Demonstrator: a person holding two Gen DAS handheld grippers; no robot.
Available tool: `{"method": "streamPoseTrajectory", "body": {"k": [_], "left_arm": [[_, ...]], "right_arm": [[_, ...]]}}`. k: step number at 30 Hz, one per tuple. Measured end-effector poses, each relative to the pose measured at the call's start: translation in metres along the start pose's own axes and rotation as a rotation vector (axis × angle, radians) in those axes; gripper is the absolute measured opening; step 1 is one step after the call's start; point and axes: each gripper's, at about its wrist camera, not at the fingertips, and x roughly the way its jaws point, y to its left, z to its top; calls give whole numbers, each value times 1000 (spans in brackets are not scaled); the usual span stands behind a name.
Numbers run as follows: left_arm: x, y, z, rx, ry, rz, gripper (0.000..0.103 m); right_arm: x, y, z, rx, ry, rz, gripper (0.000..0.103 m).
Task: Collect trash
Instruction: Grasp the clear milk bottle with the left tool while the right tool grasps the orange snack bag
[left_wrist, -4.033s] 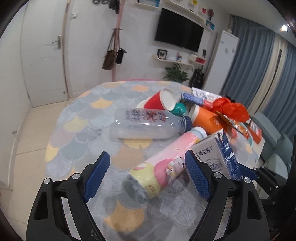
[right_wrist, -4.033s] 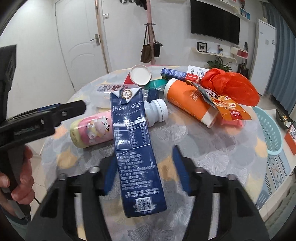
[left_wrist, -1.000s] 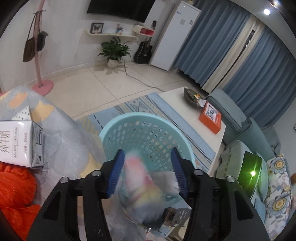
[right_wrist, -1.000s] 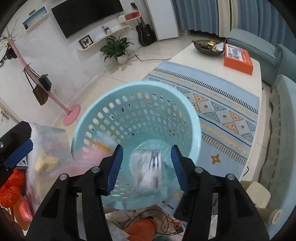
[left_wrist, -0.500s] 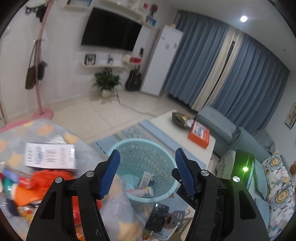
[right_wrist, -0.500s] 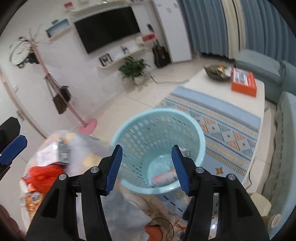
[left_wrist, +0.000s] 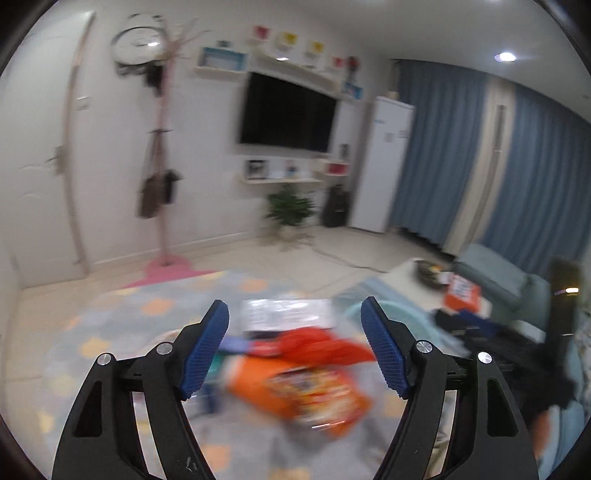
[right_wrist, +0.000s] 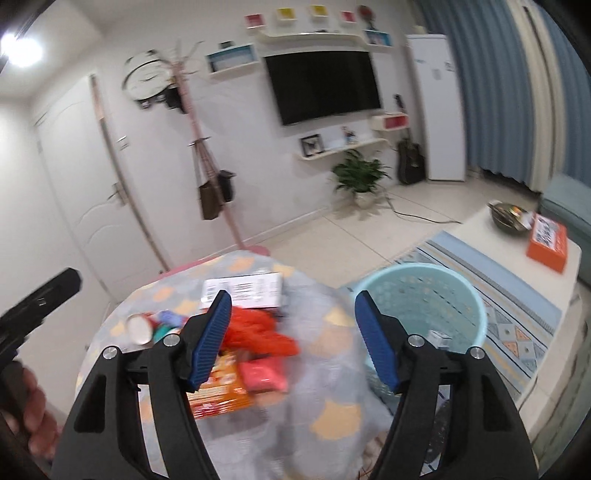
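Swinging back from the basket (right_wrist: 424, 291), we carry both the left tool (left_wrist: 295, 354) and right tool (right_wrist: 291, 341) wide and empty; the orange wrapper (left_wrist: 314, 397) on the bench (right_wrist: 332, 406) comes next.

From my feed I count one light-blue basket (right_wrist: 421, 291) beside the table, one carton (right_wrist: 439, 338) visible inside it, one white box (right_wrist: 242, 290), one red cup (right_wrist: 138, 329), one orange plastic bag (right_wrist: 258, 330), one orange snack packet (right_wrist: 218, 387) and one pink packet (right_wrist: 262, 374).
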Motion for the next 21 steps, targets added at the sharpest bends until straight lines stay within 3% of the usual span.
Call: {"method": "streamPoseTrajectory", "body": {"k": [6, 10, 12, 16, 21], "left_arm": [[23, 90, -7, -123, 122, 185, 72], [73, 141, -20, -121, 285, 269, 71], [87, 164, -28, -141, 334, 257, 71], [108, 192, -39, -211, 427, 145, 71], [96, 191, -56, -186, 470, 97, 71]], "right_arm": [[11, 29, -11, -49, 48, 36, 67], [18, 32, -19, -38, 87, 41, 67], [19, 31, -23, -31, 98, 35, 67], [21, 22, -25, -20, 119, 14, 67], [19, 16, -29, -18, 124, 11, 67]]}}
